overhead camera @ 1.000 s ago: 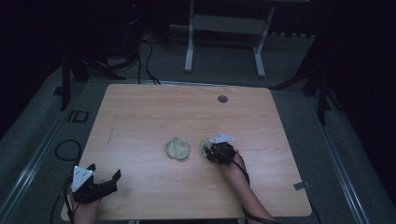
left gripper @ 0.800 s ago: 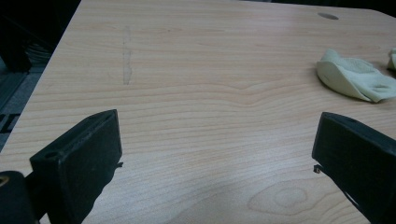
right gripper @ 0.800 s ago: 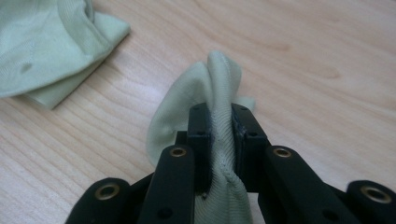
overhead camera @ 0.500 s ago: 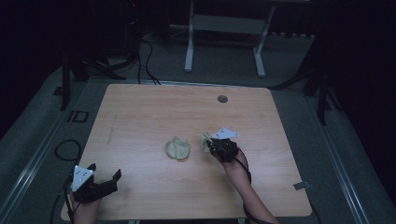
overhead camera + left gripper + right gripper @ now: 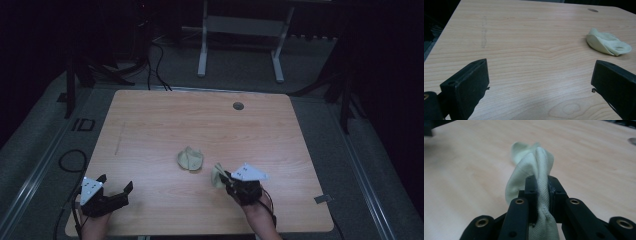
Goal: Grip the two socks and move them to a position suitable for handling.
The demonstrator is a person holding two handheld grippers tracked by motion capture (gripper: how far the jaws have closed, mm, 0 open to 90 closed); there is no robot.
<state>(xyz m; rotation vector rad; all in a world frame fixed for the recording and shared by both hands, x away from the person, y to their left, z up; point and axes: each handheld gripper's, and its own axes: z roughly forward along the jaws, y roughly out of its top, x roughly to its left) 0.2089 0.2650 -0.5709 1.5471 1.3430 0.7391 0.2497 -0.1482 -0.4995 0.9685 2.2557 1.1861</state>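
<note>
- The left gripper [image 5: 116, 192], a black two-jaw tool with a grey three-cornered plate, is being held by a hand near the front left corner of the light wooden table [image 5: 150, 125].
- Its jaws are being kept wide apart with nothing between them; in the left gripper view, bare table top is being seen between the two black jaws.
- A pale green, crumpled sock [image 5: 190, 158] is lying on the table near its middle, well apart from the left gripper and just to the left of the right gripper. In the left gripper view it [image 5: 607, 44] is being shown flat on the wood, beyond the right-hand jaw.
- A second pale green ribbed sock [image 5: 534, 167] is being pinched by the right gripper [image 5: 541, 182], whose jaws have just been closing and are now clamped on the bunched fabric.
- In the high view the held sock [image 5: 218, 175] is being shown at the tip of the right gripper [image 5: 226, 179], to the right of the lying sock and apart from it.
</note>
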